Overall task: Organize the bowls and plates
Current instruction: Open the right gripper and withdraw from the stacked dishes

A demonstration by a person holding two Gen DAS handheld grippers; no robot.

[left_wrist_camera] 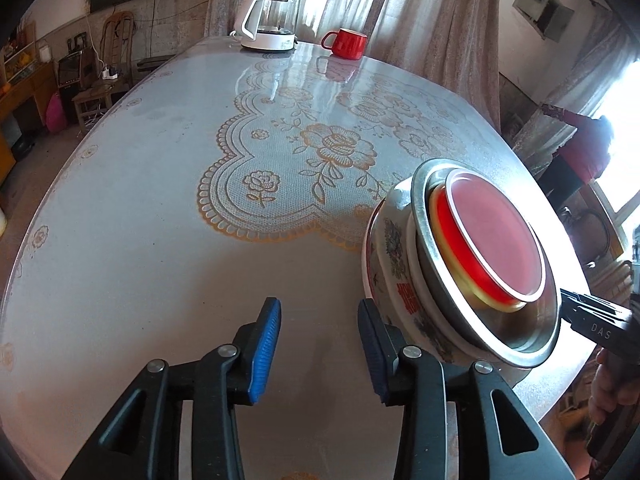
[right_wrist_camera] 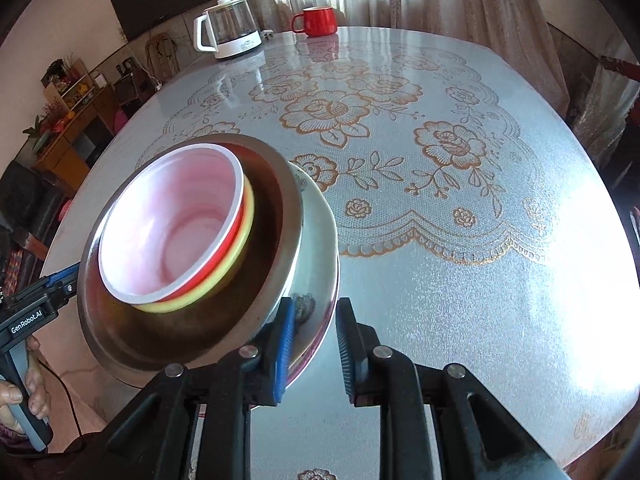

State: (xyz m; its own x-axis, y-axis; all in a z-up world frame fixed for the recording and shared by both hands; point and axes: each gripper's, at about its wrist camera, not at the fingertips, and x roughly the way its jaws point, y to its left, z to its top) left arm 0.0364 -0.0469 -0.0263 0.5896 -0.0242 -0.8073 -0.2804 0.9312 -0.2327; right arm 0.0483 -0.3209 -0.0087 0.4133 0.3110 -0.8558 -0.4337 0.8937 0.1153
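A nested stack stands on the table: a white flowered bowl point(left_wrist_camera: 394, 256) at the bottom, a steel bowl point(left_wrist_camera: 532, 344) in it, then a yellow-rimmed bowl and a red bowl with a pink inside point(left_wrist_camera: 496, 236). The stack also shows in the right wrist view, with the steel bowl point(right_wrist_camera: 128, 340) and the red bowl point(right_wrist_camera: 176, 232). My left gripper point(left_wrist_camera: 320, 352) is open and empty, just left of the stack. My right gripper point(right_wrist_camera: 316, 352) is open, with its left finger beside the flowered bowl's rim point(right_wrist_camera: 320, 248). No plates are in view.
A glass kettle on a white base point(left_wrist_camera: 272, 20) and a red mug point(left_wrist_camera: 346, 42) stand at the table's far edge. The round table point(left_wrist_camera: 140, 208) has a grey cloth with a gold flower pattern. Chairs and shelves stand beyond at the left.
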